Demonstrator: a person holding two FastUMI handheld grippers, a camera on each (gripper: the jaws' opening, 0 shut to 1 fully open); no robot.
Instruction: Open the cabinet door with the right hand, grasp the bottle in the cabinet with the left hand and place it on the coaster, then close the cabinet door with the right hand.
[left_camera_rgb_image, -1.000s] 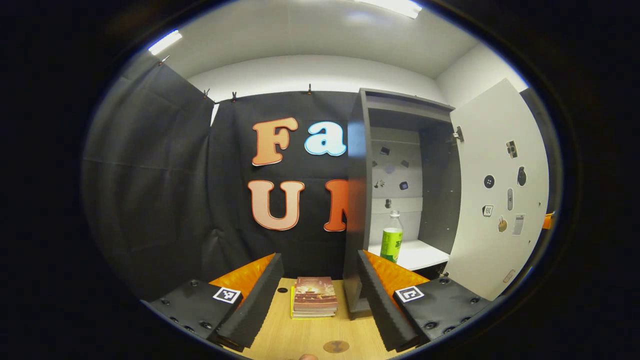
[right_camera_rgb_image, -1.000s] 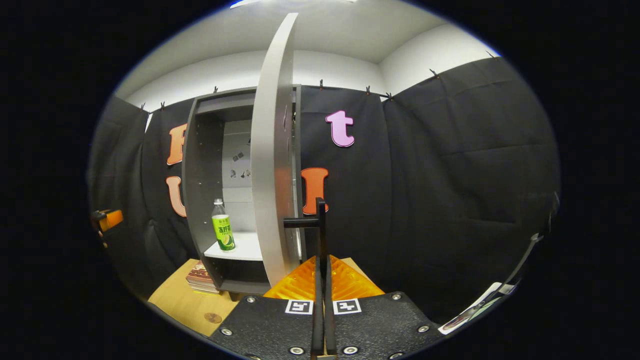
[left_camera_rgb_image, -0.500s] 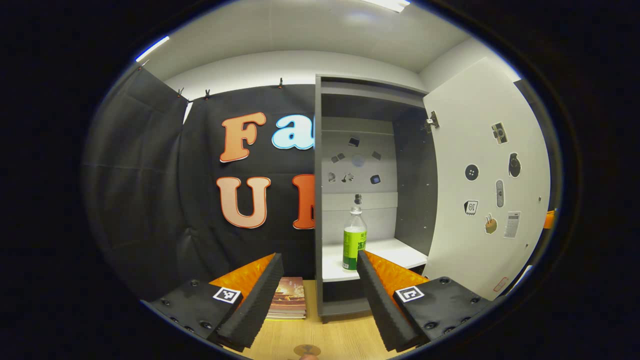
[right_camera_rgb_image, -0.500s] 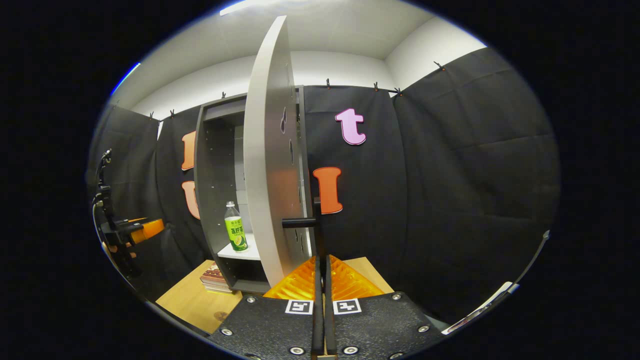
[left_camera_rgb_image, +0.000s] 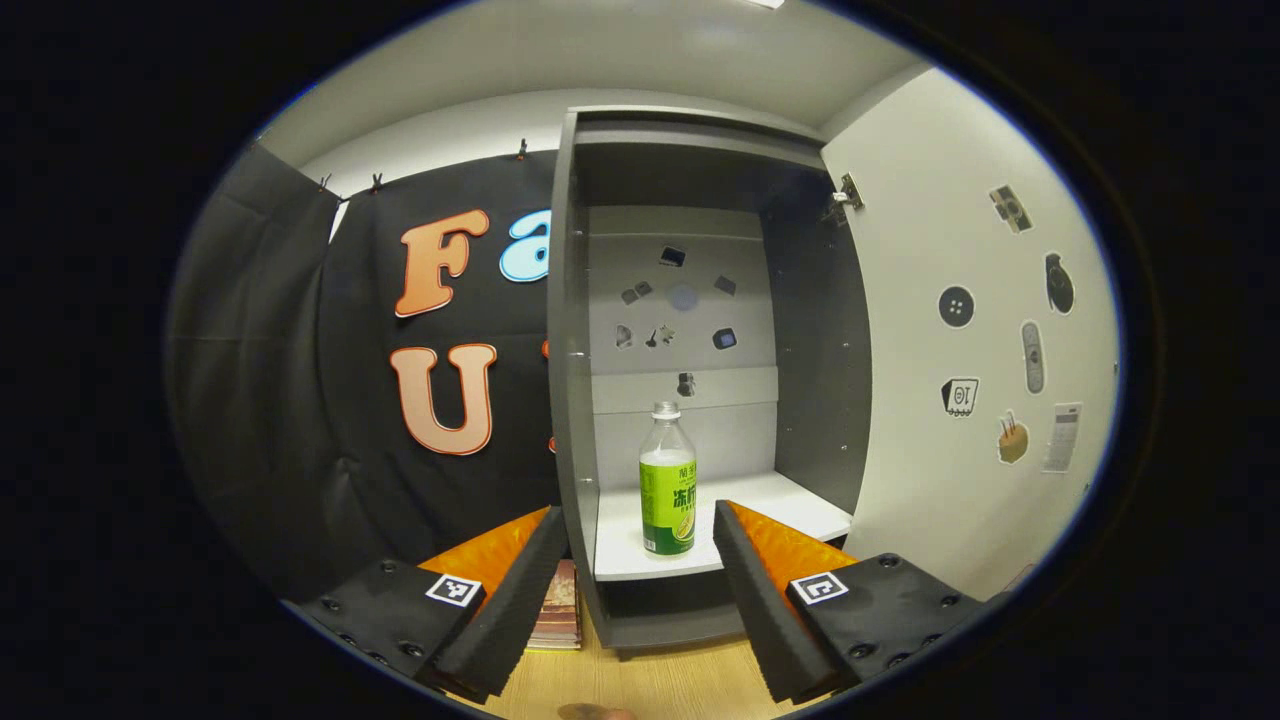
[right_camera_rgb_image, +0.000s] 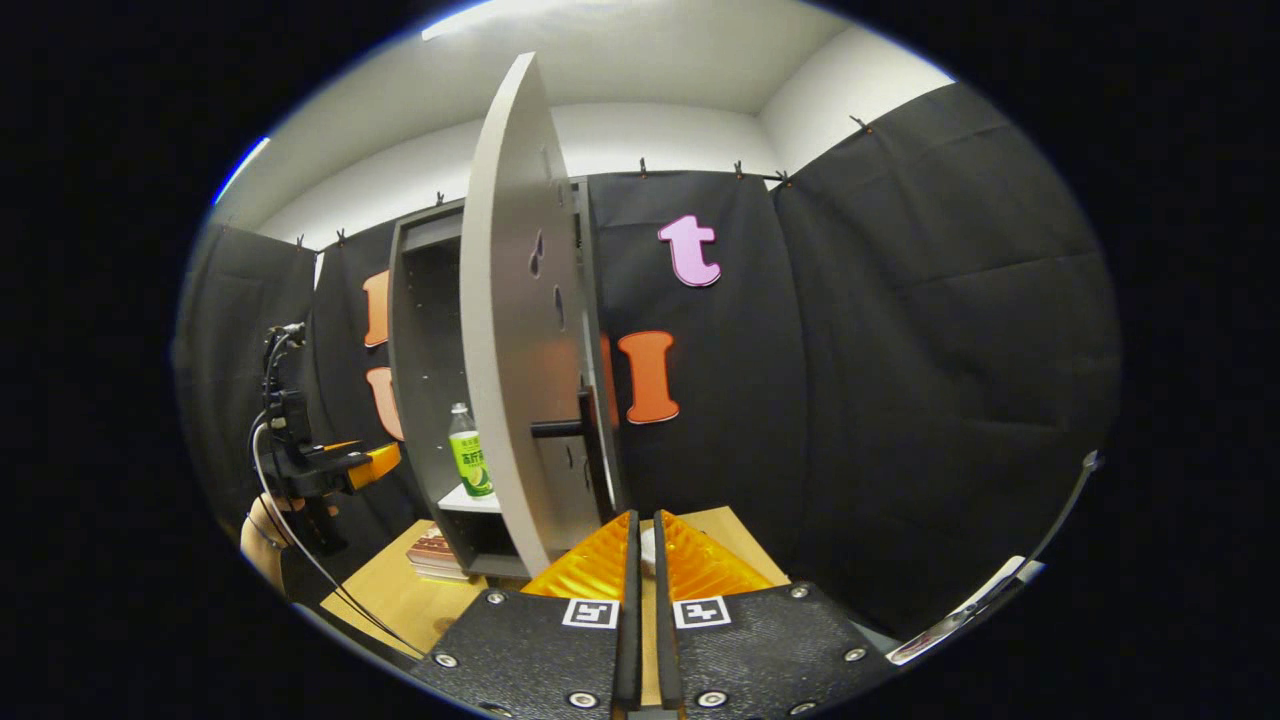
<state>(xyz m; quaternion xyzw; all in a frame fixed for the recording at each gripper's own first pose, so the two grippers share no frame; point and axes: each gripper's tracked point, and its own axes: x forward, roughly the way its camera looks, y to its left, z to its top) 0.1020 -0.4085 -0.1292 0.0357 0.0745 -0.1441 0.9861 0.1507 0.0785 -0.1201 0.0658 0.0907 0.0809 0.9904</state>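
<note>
Seemingly bottle (left_camera_rgb_image: 667, 480) beyond open left tongs (left_camera_rgb_image: 635, 575).

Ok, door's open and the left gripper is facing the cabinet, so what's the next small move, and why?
Probably ease the left gripper straight forward until its open fingers flank the bottle. The cabinet door is swung wide, and the bottle stands upright on the white shelf, lined up between the fingers but farther in, not yet grasped.
</note>
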